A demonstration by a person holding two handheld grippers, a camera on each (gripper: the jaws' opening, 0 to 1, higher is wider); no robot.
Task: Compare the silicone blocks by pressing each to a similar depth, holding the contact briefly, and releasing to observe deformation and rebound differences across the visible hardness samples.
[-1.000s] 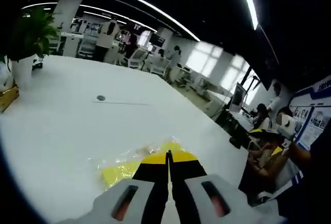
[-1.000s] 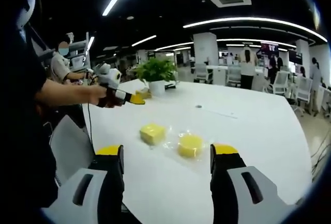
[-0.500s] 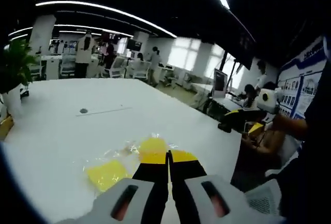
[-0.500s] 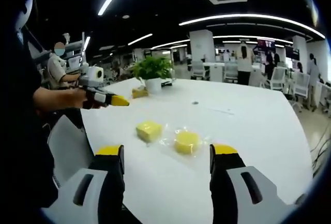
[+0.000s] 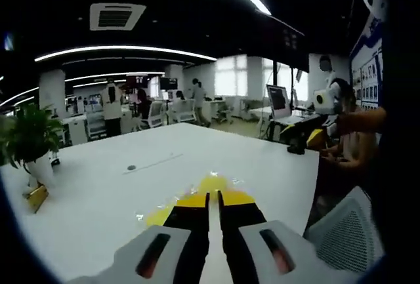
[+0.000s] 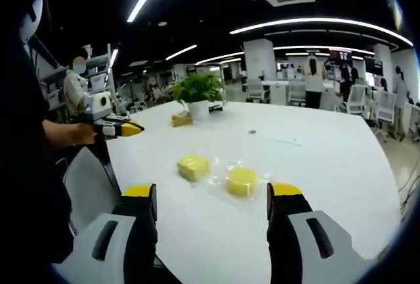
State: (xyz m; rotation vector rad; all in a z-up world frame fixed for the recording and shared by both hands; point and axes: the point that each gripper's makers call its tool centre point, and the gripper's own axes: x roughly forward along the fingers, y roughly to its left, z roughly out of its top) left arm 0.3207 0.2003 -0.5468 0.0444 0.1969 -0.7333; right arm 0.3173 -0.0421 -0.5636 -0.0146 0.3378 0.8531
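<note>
Two silicone blocks side by side on a table, one gripper in front, one off to the left.

In the right gripper view, the square block lies left of the round block on the table. A potted plant stands behind them. The right gripper sits before the blocks; the left gripper is beyond the table's left edge.

Dim room, bright strip lighting, strong fisheye warp

Light is cast by long white ceiling strips curving across the upper frame; the glossy white table is washed pale, windows are blown out, and edges are softened and bent.
</note>
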